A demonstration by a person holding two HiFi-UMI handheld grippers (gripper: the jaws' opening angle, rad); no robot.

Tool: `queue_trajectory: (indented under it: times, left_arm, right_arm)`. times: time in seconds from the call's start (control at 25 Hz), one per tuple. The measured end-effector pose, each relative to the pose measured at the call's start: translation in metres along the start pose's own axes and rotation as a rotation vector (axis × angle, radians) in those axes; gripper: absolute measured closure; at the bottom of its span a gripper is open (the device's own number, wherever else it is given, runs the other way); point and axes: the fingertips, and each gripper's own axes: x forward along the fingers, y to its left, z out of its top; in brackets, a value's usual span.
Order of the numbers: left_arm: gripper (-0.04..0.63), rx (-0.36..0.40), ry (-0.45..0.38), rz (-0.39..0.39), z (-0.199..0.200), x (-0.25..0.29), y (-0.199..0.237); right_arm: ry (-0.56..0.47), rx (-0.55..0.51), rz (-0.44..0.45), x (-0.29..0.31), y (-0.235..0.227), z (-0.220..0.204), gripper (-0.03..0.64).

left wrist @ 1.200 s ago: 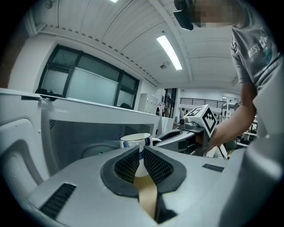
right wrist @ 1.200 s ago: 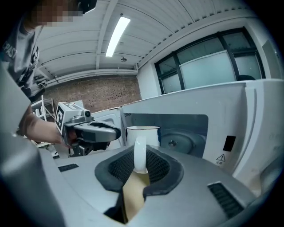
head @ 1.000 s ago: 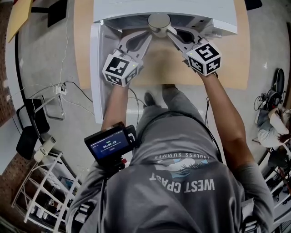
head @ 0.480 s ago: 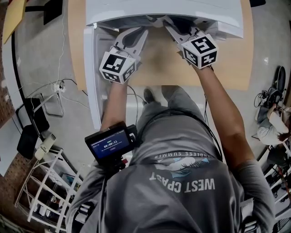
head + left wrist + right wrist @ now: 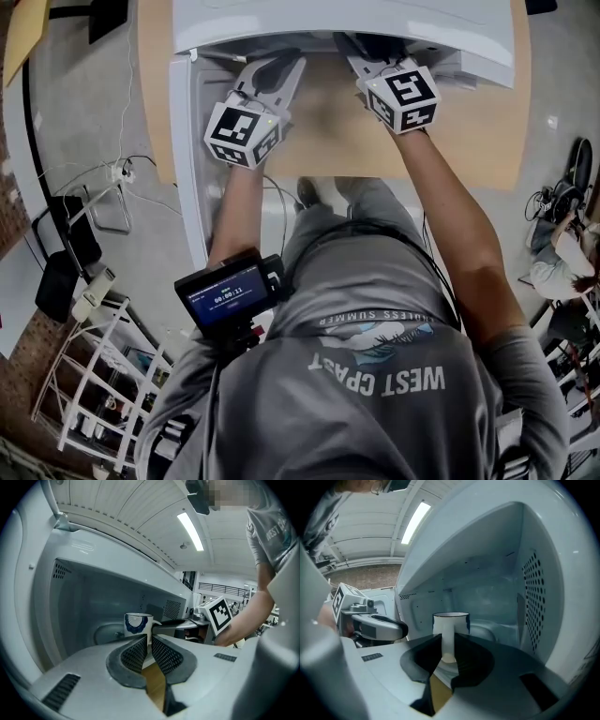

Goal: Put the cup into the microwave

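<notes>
A white cup [image 5: 137, 622] with a blue pattern stands upright inside the open white microwave [image 5: 337, 21]. Its base is hidden behind my jaws in both gripper views. My right gripper [image 5: 448, 643] reaches into the cavity and is shut on the cup's handle [image 5: 448, 632]. From above its fingertips and the cup are hidden under the microwave's top. My left gripper [image 5: 149, 641] hovers at the opening, left of the cup and apart from it. Its jaws are shut with nothing between them. The glass turntable [image 5: 107, 632] lies under and behind the cup.
The microwave door [image 5: 187, 159] hangs open at the left, close beside my left gripper [image 5: 279, 64]. The microwave sits on a wooden table [image 5: 328, 136]. Perforated cavity walls [image 5: 533, 602] close in on the right. Cables [image 5: 131, 178] and a white rack [image 5: 84, 403] are on the floor.
Both grippers moved forward toward the microwave. The cup, seen in front of the opening a second ago, has gone inside the cavity and out of the head view's sight.
</notes>
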Motion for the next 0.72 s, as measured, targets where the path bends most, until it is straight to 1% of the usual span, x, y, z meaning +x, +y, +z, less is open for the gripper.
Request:
queue_trajectory:
  times: [0.2, 0.36, 0.56, 0.72]
  left_arm:
    - [0.572, -0.005, 0.006, -0.003, -0.001, 0.002, 0.000]
    - [0.572, -0.010, 0.010, 0.001, -0.002, 0.002, 0.001]
    - [0.572, -0.013, 0.011, 0.004, -0.002, 0.002, 0.003]
    - [0.572, -0.013, 0.012, 0.007, -0.001, 0.001, 0.005]
  right_arm:
    - [-0.034, -0.030, -0.035, 0.007, -0.003, 0.002, 0.549]
    - [-0.039, -0.049, -0.039, 0.015, -0.006, 0.001, 0.548]
    - [-0.035, -0.122, -0.033, 0.031, -0.007, 0.003, 0.548]
    - [-0.039, -0.153, -0.029, 0.042, -0.009, 0.009, 0.548]
